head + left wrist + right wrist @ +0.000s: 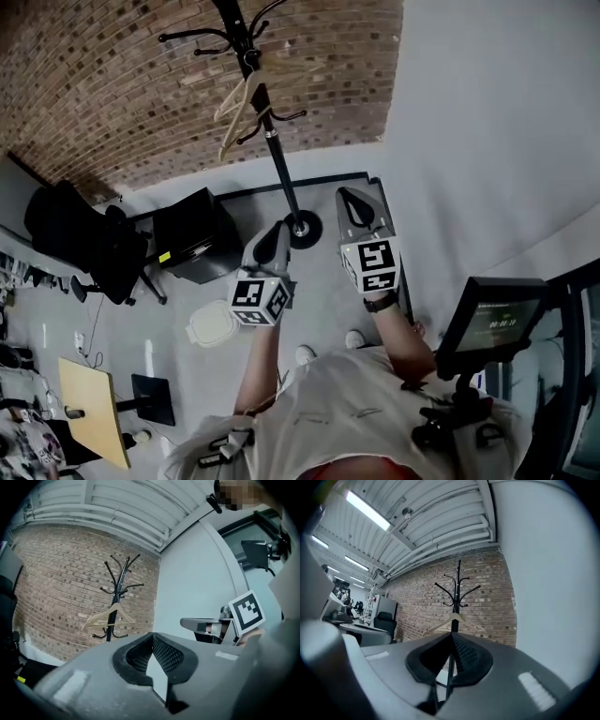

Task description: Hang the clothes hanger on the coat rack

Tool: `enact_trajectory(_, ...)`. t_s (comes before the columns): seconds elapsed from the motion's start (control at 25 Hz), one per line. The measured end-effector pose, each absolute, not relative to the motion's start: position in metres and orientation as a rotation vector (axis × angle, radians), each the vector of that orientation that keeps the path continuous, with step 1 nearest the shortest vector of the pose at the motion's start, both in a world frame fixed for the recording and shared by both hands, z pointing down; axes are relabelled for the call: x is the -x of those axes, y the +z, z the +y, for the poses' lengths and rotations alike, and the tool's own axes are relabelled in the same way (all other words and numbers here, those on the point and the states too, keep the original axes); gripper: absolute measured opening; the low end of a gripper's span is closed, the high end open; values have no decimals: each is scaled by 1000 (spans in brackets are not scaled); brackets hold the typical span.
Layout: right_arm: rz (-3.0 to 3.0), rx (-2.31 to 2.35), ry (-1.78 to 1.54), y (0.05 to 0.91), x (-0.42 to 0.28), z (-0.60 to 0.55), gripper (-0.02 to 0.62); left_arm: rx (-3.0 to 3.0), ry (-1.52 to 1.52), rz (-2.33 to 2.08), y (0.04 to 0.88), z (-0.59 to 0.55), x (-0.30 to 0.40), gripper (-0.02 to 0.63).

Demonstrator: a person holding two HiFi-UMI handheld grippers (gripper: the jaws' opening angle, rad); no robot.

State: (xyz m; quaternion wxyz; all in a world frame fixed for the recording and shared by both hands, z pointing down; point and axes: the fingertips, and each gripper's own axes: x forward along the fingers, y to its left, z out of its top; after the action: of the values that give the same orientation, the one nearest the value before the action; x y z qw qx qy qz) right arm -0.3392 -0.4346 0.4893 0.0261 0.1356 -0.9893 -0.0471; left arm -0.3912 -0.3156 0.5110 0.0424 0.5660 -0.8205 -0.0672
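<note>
A pale wooden hanger [238,111] hangs on a lower hook of the black coat rack [281,173], which stands against the brick wall. It also shows as the hanger [110,616] on the rack [118,590] in the left gripper view, and as the hanger [452,622] on the rack [457,590] in the right gripper view. My left gripper [278,231] and right gripper [354,195] are held level side by side, well short of the rack. Both are shut with nothing between the jaws. Seen from the left gripper [152,634], the right gripper [187,622] is alongside.
A black office chair [84,239] and a black cabinet [192,234] stand left of the rack's base [303,230]. A white lidded container [211,323] lies on the floor, with a wooden board [94,412] at lower left. An exercise machine's screen [492,323] is at the right by the white wall.
</note>
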Motion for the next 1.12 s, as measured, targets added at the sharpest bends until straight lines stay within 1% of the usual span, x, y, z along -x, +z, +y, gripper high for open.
enact_trajectory(0.2, -3079, -221, -198, 477, 363, -374, -2, -1668, -26, -2734, 492, -291, 393, 2)
enact_trajectory(0.4, -3102, -98, -250, 473, 385, -334, -2, -1649, -79, -2723, 493, -278, 411, 2)
enact_trajectory(0.72, -3104, -120, -295, 465, 388, -335, -2, -1666, -111, -2708, 488, -270, 426, 2)
enact_trajectory(0.92, -3099, -197, -285, 467, 382, -347, -2, -1780, -88, -2554, 504, -295, 414, 2)
enact_trajectory(1.12, -3083, -299, -275, 470, 373, -364, -2, -1814, -166, -2573, 492, -300, 413, 2)
